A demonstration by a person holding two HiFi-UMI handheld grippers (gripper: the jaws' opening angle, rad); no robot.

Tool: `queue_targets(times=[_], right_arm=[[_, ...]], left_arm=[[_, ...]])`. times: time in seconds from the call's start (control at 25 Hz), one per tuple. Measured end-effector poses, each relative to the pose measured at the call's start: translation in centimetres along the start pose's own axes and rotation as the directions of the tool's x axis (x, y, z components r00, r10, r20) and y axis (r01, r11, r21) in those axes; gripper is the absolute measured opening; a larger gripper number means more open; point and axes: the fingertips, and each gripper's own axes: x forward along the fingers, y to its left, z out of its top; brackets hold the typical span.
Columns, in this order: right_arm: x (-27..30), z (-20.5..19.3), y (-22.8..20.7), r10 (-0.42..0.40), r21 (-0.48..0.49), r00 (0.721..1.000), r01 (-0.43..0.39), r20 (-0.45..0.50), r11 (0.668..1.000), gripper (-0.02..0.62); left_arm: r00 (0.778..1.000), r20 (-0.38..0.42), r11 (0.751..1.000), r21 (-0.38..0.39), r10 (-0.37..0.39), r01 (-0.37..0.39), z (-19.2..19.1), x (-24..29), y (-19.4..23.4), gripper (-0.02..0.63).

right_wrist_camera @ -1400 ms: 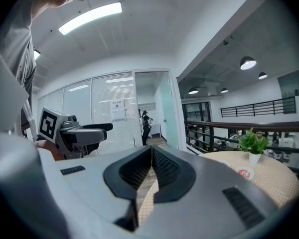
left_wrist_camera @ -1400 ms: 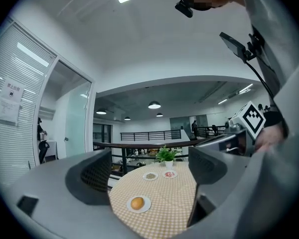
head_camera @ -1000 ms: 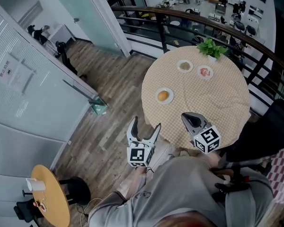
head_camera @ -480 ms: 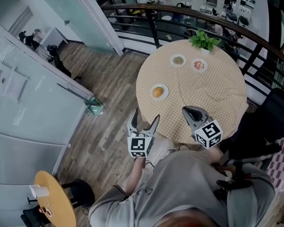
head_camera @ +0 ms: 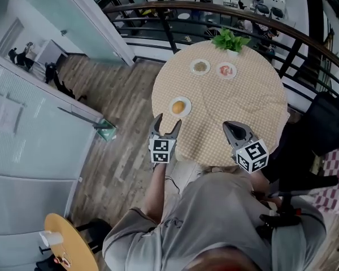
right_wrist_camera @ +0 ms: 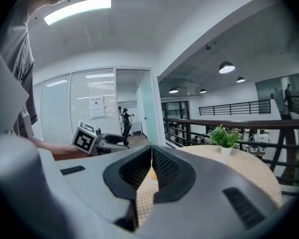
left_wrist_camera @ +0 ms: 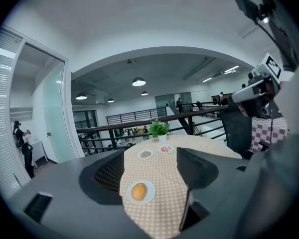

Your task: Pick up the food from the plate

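Observation:
Three small white plates sit on a round table [head_camera: 254, 103] with a checked cloth. The nearest plate [head_camera: 179, 106] carries an orange bun [left_wrist_camera: 138, 191]. Two further plates, one with greyish food [head_camera: 200, 66] and one with red food [head_camera: 226, 70], lie near the far edge. My left gripper [head_camera: 167, 122] hovers at the table's near-left edge, just short of the bun plate. It is open, its jaws have just been closing, and nothing is between them. My right gripper [head_camera: 230, 130] is shut and empty over the near edge of the table.
A potted green plant [head_camera: 230, 40] stands at the table's far edge, with a dark curved railing [head_camera: 294, 27] behind it. Glass partition walls [head_camera: 39, 95] line the left. A small round wooden table [head_camera: 73, 247] holding a cup stands at lower left. A dark chair [head_camera: 322, 129] is on the right.
The left gripper has moved forward and down to the table's edge near the bun plate, and its jaws have narrowed. The right gripper shifted slightly. The whole view has drawn closer to the table.

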Motion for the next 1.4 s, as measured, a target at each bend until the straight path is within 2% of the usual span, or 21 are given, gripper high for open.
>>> queue_targets(times=[0.16, 0.36, 0.52, 0.96, 1.4], right_arm=[[-0.3, -0.4, -0.6, -0.017, 0.003, 1.000, 0.017, -0.014, 1.000, 0.015], [-0.4, -0.7, -0.8, -0.031, 0.007, 0.999, 0.031, -0.021, 1.000, 0.015], [-0.8, -1.3, -1.2, -0.061, 0.014, 0.997, 0.061, -0.037, 0.998, 0.015], [-2.9, -3.2, -3.2, -0.180, 0.048, 0.981, 0.183, -0.069, 0.982, 0.015], [-5.5, -4.0, -5.1, -0.309, 0.064, 0.946, 0.316, -0.100, 0.947, 0.015]], left_arm=[[0.994, -0.105, 0.999, 0.033, -0.040, 0.043, -3.1, 3.7, 0.6, 0.341], [0.970, -0.227, 0.990, 0.090, -0.089, 0.112, -7.3, 8.1, 0.8, 0.341], [0.938, -0.329, 0.986, 0.086, -0.110, 0.146, -11.2, 10.6, 1.0, 0.336], [0.855, -0.503, 0.977, 0.082, -0.127, 0.194, -18.9, 16.9, 3.0, 0.333], [0.763, -0.628, 0.965, 0.070, -0.153, 0.251, -23.9, 22.4, 4.2, 0.333]])
